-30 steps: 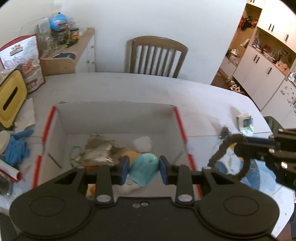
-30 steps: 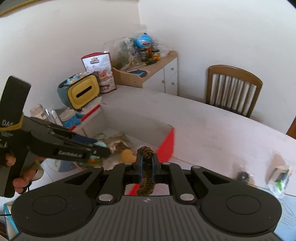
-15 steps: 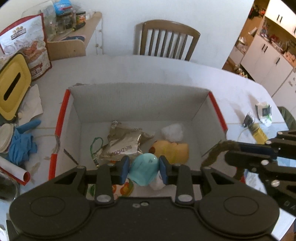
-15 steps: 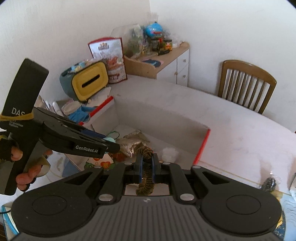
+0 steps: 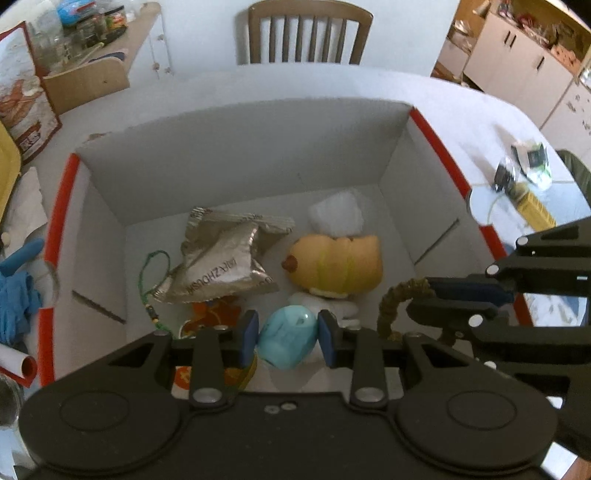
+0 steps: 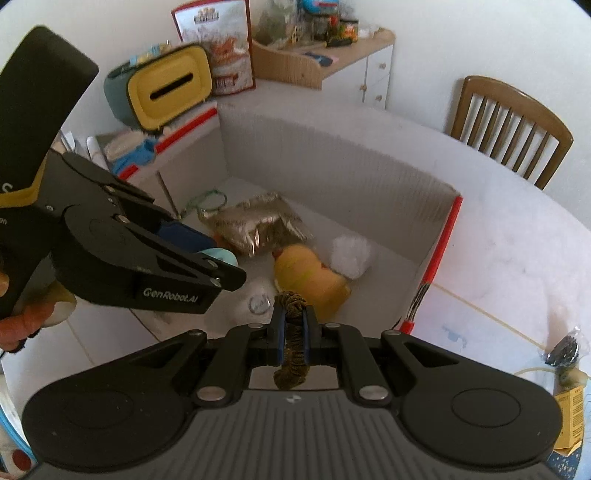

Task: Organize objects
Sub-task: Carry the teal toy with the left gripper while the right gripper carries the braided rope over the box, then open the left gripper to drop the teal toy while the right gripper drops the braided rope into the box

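Note:
A white cardboard box (image 5: 229,140) with red-edged flaps stands open on the table. Inside lie a silver foil packet (image 5: 225,266), a yellow plush toy (image 5: 340,262), a white wad (image 5: 336,214) and a green cord (image 5: 151,280). My left gripper (image 5: 287,338) is shut on a light blue egg-shaped toy (image 5: 288,341), held low over the box's near side. My right gripper (image 6: 292,326) is shut on a brown braided band (image 6: 291,350) above the box (image 6: 332,155), near its right wall. In the left wrist view the band (image 5: 395,299) curls from the right gripper's fingers.
A yellow-faced tissue holder (image 6: 166,88) and blue gloves (image 5: 14,299) sit left of the box. A wooden chair (image 5: 308,31) stands behind the table. Small packets (image 5: 524,173) and a yellow carton (image 6: 570,413) lie on the table to the right. A cluttered side cabinet (image 6: 321,48) is behind.
Both grippers have sunk toward the box with their loads. The right gripper has moved in from the right, over the box's inside. Neither grip has changed.

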A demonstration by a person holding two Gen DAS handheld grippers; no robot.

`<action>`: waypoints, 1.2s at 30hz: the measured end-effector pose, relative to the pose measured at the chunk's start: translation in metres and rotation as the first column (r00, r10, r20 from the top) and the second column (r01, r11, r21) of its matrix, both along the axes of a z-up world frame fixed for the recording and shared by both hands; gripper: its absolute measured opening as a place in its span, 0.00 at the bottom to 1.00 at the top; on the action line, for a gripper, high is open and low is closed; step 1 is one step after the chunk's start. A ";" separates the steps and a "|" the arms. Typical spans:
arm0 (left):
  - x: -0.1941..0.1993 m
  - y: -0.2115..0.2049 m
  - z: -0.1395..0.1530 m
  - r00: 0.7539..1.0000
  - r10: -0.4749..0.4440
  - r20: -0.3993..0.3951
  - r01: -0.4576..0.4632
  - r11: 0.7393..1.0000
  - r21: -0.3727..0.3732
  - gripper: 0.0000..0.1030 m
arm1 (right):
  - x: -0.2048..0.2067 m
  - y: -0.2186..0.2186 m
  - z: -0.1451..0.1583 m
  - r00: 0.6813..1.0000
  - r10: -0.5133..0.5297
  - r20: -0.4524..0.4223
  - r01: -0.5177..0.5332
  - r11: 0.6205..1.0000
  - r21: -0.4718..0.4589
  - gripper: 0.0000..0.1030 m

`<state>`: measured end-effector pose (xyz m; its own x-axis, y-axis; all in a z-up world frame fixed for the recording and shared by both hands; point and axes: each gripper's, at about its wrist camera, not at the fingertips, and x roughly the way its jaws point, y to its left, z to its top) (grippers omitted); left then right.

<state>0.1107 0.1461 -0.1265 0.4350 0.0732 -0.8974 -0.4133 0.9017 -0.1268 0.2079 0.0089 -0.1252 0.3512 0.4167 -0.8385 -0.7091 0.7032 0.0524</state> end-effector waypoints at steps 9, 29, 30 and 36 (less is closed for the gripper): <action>0.007 0.002 -0.018 0.998 -0.014 -0.054 0.014 1.000 -0.006 0.32 | 0.001 0.003 -0.012 1.000 0.023 -0.019 -0.024 0.999 -0.038 0.09; -0.002 0.010 -0.012 0.999 0.027 -0.043 -0.028 0.999 -0.031 0.38 | -0.007 -0.014 0.000 1.000 0.018 -0.020 -0.018 0.999 -0.027 0.15; -0.003 0.009 -0.011 0.999 0.029 -0.039 -0.031 0.999 -0.032 0.40 | -0.007 -0.016 0.001 1.000 0.014 -0.020 -0.015 1.000 -0.022 0.18; -0.006 0.006 -0.007 0.999 0.050 -0.017 -0.051 0.998 -0.047 0.44 | -0.011 -0.025 0.011 1.000 0.007 -0.006 -0.007 1.000 0.027 0.48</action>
<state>0.1049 0.1522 -0.1334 0.4176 0.0522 -0.9071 -0.4602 0.8730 -0.1616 0.1974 -0.0157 -0.1146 0.3431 0.4412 -0.8293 -0.7136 0.6965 0.0753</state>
